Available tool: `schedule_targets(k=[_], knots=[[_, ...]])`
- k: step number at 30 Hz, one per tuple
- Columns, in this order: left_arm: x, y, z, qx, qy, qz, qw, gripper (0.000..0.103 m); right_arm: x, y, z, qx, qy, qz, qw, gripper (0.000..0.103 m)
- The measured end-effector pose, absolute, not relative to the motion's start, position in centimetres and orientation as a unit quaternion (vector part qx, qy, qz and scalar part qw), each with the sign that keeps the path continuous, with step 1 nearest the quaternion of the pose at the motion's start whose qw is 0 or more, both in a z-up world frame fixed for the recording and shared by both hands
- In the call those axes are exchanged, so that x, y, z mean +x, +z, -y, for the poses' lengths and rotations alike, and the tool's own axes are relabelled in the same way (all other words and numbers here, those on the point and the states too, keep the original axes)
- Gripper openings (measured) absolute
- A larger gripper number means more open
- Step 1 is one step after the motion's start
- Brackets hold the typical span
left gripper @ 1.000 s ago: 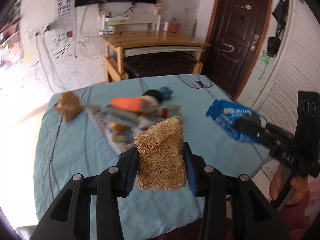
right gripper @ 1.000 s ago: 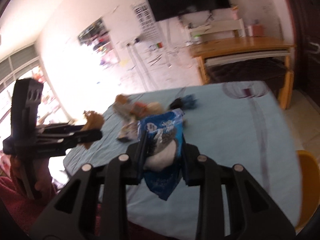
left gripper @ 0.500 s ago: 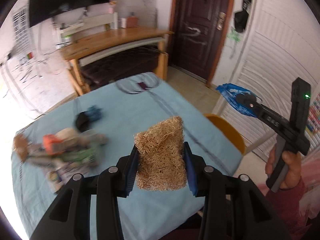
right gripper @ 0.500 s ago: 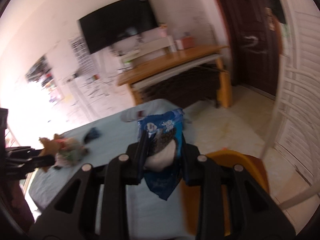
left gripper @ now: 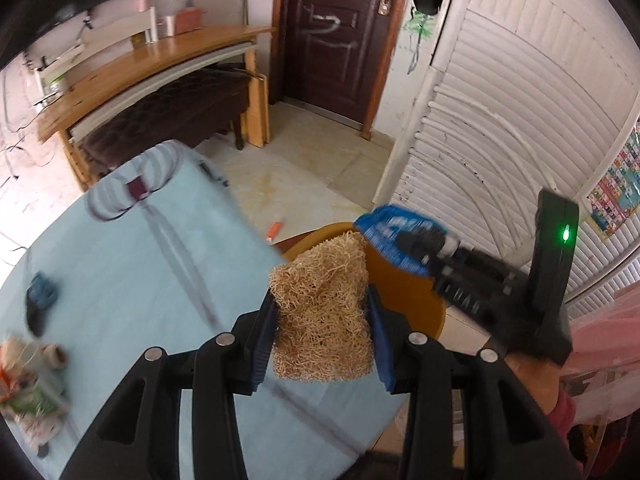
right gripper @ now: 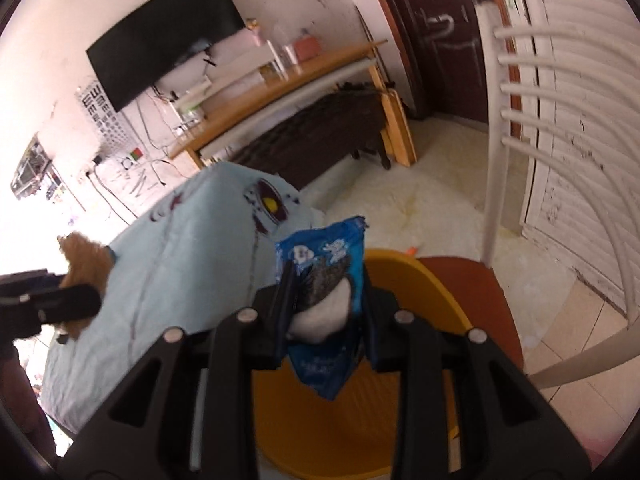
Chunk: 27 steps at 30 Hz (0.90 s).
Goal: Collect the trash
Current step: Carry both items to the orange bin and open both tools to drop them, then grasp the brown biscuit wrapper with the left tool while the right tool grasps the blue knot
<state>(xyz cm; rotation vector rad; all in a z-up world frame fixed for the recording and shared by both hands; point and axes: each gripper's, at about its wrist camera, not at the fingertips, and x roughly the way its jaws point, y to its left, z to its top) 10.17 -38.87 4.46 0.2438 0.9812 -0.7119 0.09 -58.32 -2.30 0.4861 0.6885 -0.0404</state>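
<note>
Now, left gripper (left gripper: 322,316): clamps loofah scrap (left gripper: 322,304).
Right gripper (right gripper: 326,312): clamps blue cookie wrapper (right gripper: 326,280) above yellow bin (right gripper: 416,276).
Risk: loofah scrap released early lands on table (left gripper: 132,252) at nine o'clock.

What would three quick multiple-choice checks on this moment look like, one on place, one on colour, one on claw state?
1. Where does the yellow bin stand?
A. on the table
B. on the floor beside the table's edge
C. on the wooden desk

2. What colour is the snack wrapper in the right claw?
A. blue
B. red
C. green

3. What is the left claw doing?
A. hanging open with nothing in it
B. shut on a tan fibrous scrub pad
C. shut on an orange box

Answers:
1 B: the bin's rim shows below and beside the blue tablecloth.
2 A: the wrapper is blue with a white and dark picture on it.
3 B: the scrub pad sits pressed between both pads.
</note>
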Motion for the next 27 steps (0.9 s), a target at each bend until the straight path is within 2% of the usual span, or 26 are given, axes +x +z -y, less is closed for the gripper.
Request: schedule_targets(k=[5, 10, 11, 12, 13, 16, 27], knots=[[11.2, 2.9, 42.9, 0.117, -0.348, -0.472, 0.802, 0.038, 0.8, -4.1, 58.6, 0.241, -0.024, -0.357, 0.902, 0.030], [12.1, 1.5, 44.8, 0.101, -0.351, -0.489, 0.792, 0.042, 0.9, -5.0, 58.9, 0.243, -0.028, -0.366, 0.898, 0.057], [12.4, 1.2, 45.0, 0.098, -0.347, -0.496, 0.790, 0.043, 0.8, -5.0, 59.0, 0.243, -0.030, -0.364, 0.899, 0.059], [12.7, 1.0, 45.2, 0.096, -0.347, -0.499, 0.788, 0.051, 0.8, -4.8, 59.1, 0.244, -0.030, -0.363, 0.899, 0.060], [12.8, 0.8, 45.3, 0.094, -0.349, -0.502, 0.786, 0.056, 0.7, -4.8, 59.3, 0.246, -0.032, -0.362, 0.898, 0.060], [13.0, 0.6, 45.0, 0.089, -0.348, -0.505, 0.785, 0.060, 0.6, -4.8, 59.7, 0.250, -0.036, -0.359, 0.898, 0.061], [12.4, 3.2, 40.6, 0.029, -0.346, -0.493, 0.798, 0.064, 0.0, -3.2, 59.0, 0.251, -0.028, -0.346, 0.904, 0.061]])
